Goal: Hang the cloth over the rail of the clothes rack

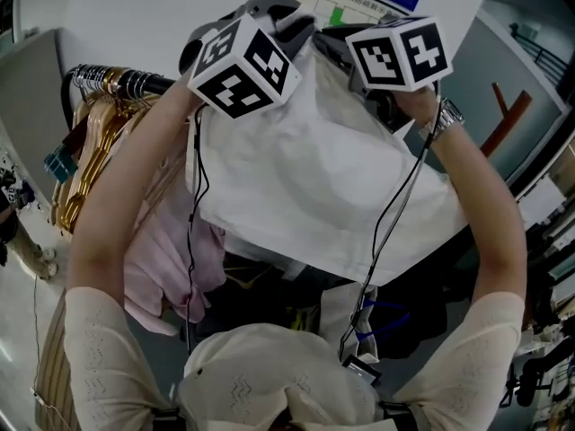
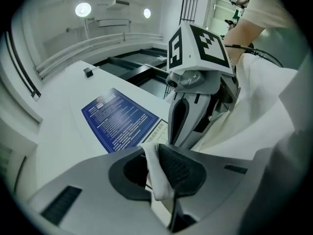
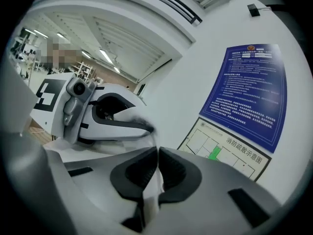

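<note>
I hold a white cloth [image 1: 314, 196] up in front of a white wall; it hangs down wide from both grippers. My left gripper [image 1: 286, 21] is at its top left corner. Its jaws stand slightly apart, with a bunched fold of cloth [image 2: 155, 173] still between them, lying against the right pad. My right gripper [image 1: 346, 57] is close beside it, shut on a thin edge of cloth [image 3: 155, 187]. The black rail [image 1: 135, 81] of the clothes rack runs at the left, below and behind my left arm. The cloth is not touching it.
Gold hangers [image 1: 90, 151] crowd the rail, and a pink garment [image 1: 166, 259] hangs under my left arm. A blue notice [image 3: 252, 92] and a floor plan [image 3: 225, 148] are fixed to the wall just ahead. Dark items lie low below the cloth.
</note>
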The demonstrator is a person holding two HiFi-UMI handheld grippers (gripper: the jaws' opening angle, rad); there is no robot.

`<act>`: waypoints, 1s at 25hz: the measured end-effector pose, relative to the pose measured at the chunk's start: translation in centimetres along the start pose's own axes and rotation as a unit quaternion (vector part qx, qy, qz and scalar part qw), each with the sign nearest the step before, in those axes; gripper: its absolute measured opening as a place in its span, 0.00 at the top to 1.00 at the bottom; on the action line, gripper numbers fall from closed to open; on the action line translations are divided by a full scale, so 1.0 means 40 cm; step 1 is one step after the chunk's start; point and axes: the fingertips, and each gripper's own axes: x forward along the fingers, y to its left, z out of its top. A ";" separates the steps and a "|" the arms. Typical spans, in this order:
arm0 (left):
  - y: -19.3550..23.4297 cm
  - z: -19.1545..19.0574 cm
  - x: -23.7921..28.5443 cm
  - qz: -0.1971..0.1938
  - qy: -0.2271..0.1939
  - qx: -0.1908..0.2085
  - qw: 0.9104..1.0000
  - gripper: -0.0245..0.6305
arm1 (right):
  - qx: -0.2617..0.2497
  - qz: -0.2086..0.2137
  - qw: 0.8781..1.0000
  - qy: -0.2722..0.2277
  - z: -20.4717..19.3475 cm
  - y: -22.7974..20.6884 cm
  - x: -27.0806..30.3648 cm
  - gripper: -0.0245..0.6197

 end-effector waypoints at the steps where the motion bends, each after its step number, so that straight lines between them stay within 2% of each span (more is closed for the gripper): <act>1: 0.001 -0.005 0.001 -0.002 0.009 0.006 1.000 0.90 | 0.001 0.000 1.000 0.001 -0.002 0.000 0.003 0.92; 3: 0.010 -0.015 -0.002 -0.012 0.025 0.030 0.999 0.88 | 0.003 -0.003 1.000 0.004 -0.007 -0.003 0.009 0.92; 5: 0.040 -0.014 -0.017 -0.024 0.033 0.051 0.998 0.81 | 0.011 -0.007 1.000 0.001 -0.012 -0.010 0.010 0.92; 8: 0.098 0.012 -0.049 -0.035 0.026 0.040 0.998 0.78 | 0.020 -0.007 1.000 -0.016 0.006 -0.011 0.005 0.92; 13: 0.186 0.064 -0.131 0.034 -0.014 0.037 0.999 0.78 | 0.026 -0.019 0.999 0.004 -0.015 -0.021 0.013 0.92; 16: 0.225 0.086 -0.204 0.058 -0.024 0.027 0.998 0.78 | 0.024 -0.020 0.999 0.010 -0.024 -0.027 0.012 0.92; 21: 0.157 0.123 -0.277 0.054 -0.022 0.018 0.998 0.78 | 0.037 -0.044 0.998 -0.024 0.001 -0.062 -0.028 0.89; 25: 0.088 0.116 -0.333 0.055 -0.007 0.021 0.998 0.78 | 0.044 -0.068 0.995 -0.063 0.040 -0.083 -0.076 0.87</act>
